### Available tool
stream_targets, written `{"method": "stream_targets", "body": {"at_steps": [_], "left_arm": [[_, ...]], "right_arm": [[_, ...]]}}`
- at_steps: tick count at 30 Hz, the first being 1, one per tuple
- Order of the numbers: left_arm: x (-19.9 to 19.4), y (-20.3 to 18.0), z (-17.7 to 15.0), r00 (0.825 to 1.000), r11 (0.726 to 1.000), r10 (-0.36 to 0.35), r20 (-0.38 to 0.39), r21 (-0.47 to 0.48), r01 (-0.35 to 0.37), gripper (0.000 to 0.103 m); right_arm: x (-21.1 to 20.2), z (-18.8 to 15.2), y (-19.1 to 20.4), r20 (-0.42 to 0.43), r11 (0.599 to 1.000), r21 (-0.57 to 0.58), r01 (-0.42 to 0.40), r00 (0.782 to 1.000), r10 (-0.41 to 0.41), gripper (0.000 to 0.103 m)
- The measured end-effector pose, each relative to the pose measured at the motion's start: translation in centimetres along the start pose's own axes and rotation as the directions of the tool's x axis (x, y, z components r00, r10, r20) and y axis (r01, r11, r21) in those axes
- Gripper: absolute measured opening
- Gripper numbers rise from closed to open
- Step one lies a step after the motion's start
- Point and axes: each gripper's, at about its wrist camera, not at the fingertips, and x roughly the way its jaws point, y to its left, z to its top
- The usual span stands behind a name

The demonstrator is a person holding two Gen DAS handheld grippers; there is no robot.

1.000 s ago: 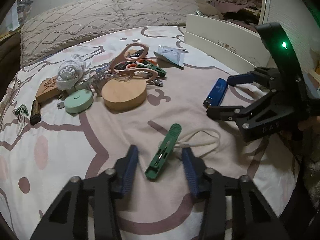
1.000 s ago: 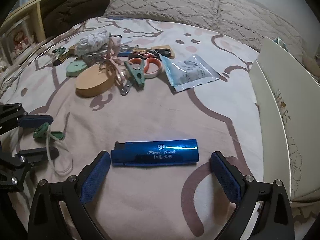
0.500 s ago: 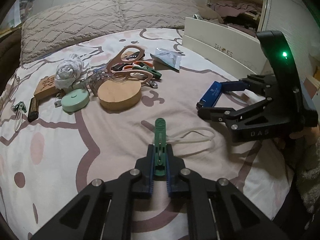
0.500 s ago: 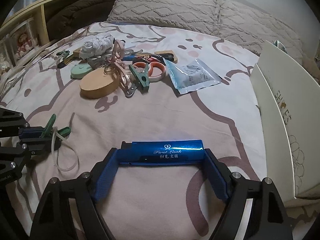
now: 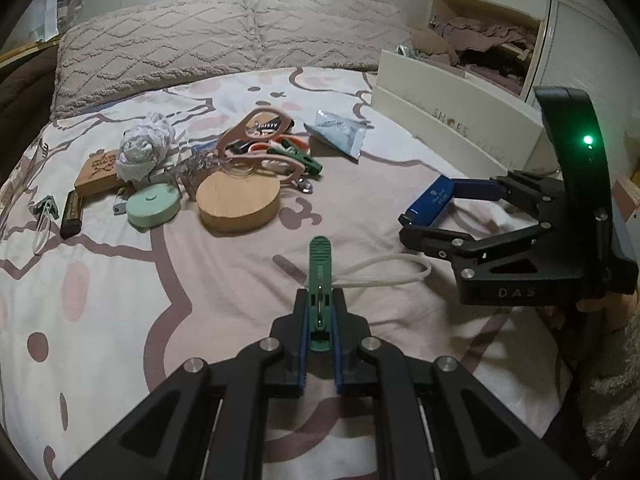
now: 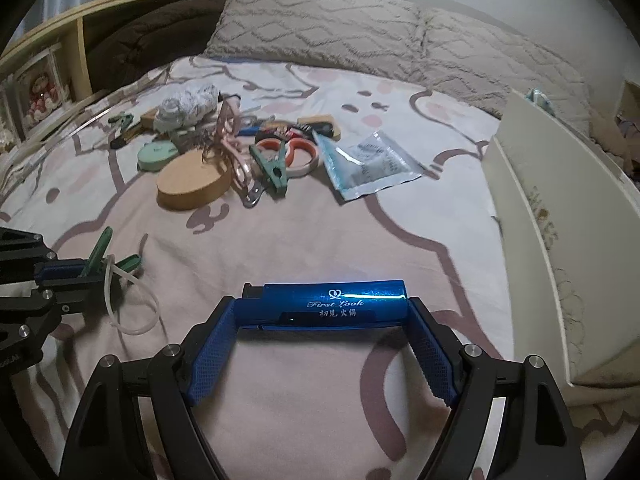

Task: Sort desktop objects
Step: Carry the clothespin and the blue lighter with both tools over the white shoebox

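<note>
My left gripper [image 5: 320, 312] is shut on a green clip [image 5: 320, 264] with a white cord loop [image 5: 392, 272] trailing to its right on the bedspread. From the right wrist view the same clip [image 6: 98, 254] pokes out of the left gripper [image 6: 86, 270] at the left edge. My right gripper [image 6: 322, 312] is shut on a blue lighter [image 6: 328, 300], gripped end to end between the blue pads. In the left wrist view that lighter [image 5: 430, 200] shows between the right gripper's fingers [image 5: 476, 190].
A pile lies mid-bed: a round wooden disc [image 5: 238, 200], a mint tape measure [image 5: 152, 204], pink glasses [image 5: 260, 148], a crumpled white wad [image 5: 144, 148], a foil packet [image 6: 368, 164]. A cream shoe box [image 6: 560, 216] stands at the right. Pillows [image 5: 224, 40] line the far side.
Both grippers closed: the left one on the green clip, the right one on the blue lighter's ends. The lighter and clip now sit slightly raised off the bedspread.
</note>
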Motion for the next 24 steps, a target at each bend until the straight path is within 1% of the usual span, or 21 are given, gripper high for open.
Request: {"method": "stream_targets", "body": {"at_steps": [5,8,14,18,24], "left_arm": [[-1.0,-0.9,0.0,1.000,1.000,-0.017,0.026,0.005,0.017,0.010],[-1.7,-1.6,-0.4,0.999,0.999,-0.034,0.038,-0.008,0.034,0.010],[-2.6,-3.4,-1.0,0.998,0.999,-0.038,0.055,0.003,0.038,0.010],[-3.5,-4.3,-0.5,0.996,0.999,-0.043,0.077,0.005,0.043,0.010],[-4.7,-6.5,1.1,0.990,0.997,-0.074,0.117,0.031,0.071,0.010]], "right_arm": [[-1.8,-0.7,0.0,0.024,0.999,0.030,0.010,1.000,-0.011,0.083],[-2.9,-1.3,0.0,0.033,0.999,0.049,0.015,0.999,-0.016,0.083],[-5.0,-2.3,-0.6,0.048,0.996,0.088,0.020,0.999,-0.024,0.083],[-6.7,-2.7,-1.4,0.064,0.994,0.107,0.026,0.997,-0.033,0.083],[-10.8,-3.0,-3.1,0.121,0.993,0.111,0.049,0.991,-0.063,0.083]]}}
